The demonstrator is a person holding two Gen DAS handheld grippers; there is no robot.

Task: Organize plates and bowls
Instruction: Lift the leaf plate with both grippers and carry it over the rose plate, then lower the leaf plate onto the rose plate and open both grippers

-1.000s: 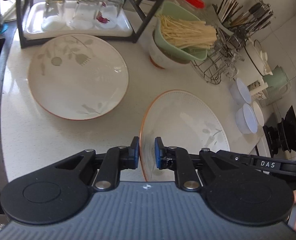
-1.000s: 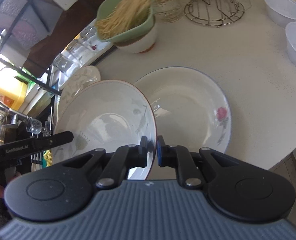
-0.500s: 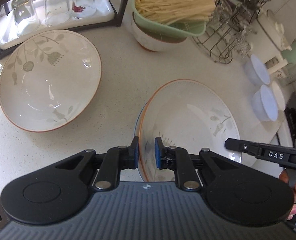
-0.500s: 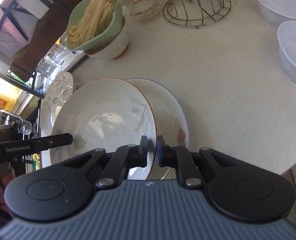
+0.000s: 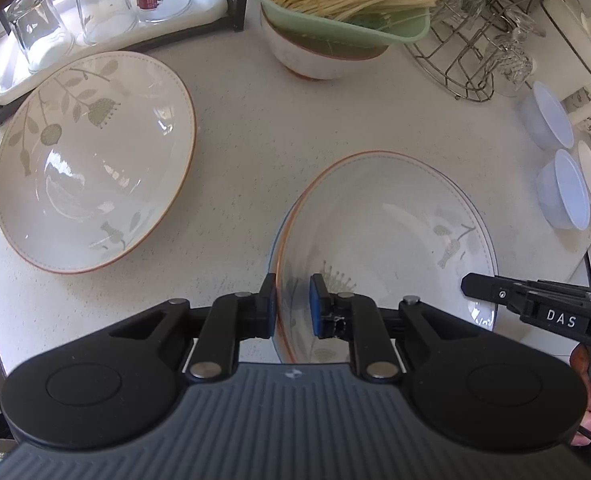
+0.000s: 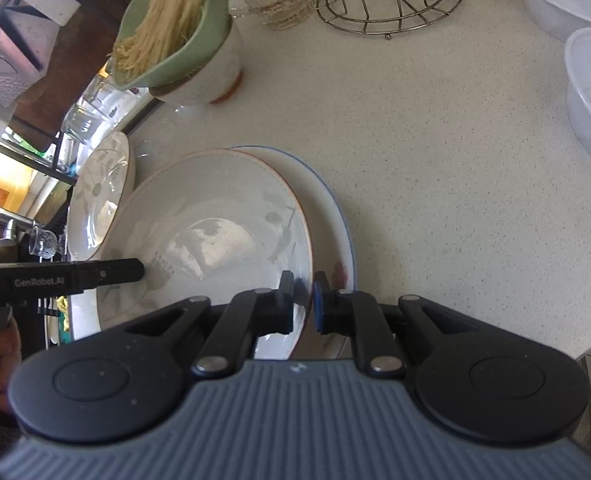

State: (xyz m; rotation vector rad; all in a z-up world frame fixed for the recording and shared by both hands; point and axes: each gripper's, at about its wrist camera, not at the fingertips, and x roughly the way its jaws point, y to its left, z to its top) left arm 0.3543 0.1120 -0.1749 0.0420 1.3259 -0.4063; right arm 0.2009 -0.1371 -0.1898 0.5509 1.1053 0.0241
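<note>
Ceramic, glazed: orange-rimmed plate (image 5: 379, 232), leaf motif, being held at opposite edges by both tools above a blue-rimmed plate (image 6: 335, 216) lying on the speckled counter (image 5: 247, 128).

Left gripper (image 5: 291, 306): narrow, pads straddling the near rim. Right gripper (image 6: 304, 306): narrow, likewise pinching the rim. Whether the upper plate is already touching the lower one cannot be told.

Hazards, as judged:
- Plate is sitting off-centre over the lower one; letting go now is risking a lopsided stack or a slide.
- Glaze is slippery under small pads; uneven release by one tool is inviting a tilt and a chipped rim.
- Second leaf plate (image 5: 91, 160) is waiting well apart to the left, near the glasses (image 5: 91, 4); a wide swing is risking contact.
</note>
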